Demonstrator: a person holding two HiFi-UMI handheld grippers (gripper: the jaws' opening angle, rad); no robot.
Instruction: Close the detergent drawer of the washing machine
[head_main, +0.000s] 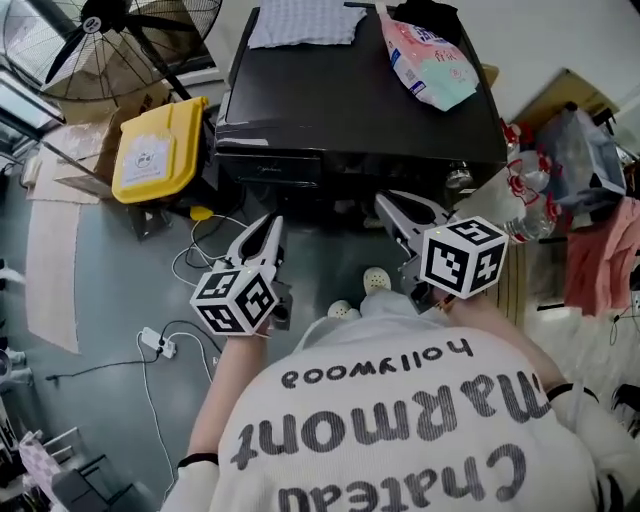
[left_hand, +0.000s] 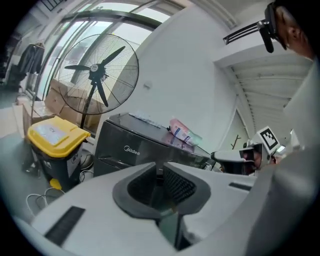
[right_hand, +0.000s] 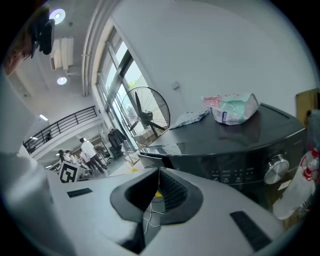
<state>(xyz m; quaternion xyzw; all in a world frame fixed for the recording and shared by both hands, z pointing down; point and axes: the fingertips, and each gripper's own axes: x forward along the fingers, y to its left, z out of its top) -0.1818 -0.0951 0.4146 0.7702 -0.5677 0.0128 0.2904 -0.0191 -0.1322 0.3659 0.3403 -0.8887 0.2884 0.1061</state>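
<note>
**Black washer, drawer face level with its front**

Dark and glossy, the detergent drawer (head_main: 268, 165) sits at the left end of the washing machine's (head_main: 360, 100) front strip in the head view, and looks pushed in flush. Just short of it, apart from the panel, the left gripper (head_main: 270, 228) has its jaws together on nothing. The right gripper (head_main: 385, 202) points at the front further right, its jaws likewise together and empty. A pouch (head_main: 428, 60) and a cloth (head_main: 305, 22) lie on the lid. A yellow-lidded bin (head_main: 160, 150) stands left of the machine, with a fan (head_main: 120, 40) behind it.
</note>
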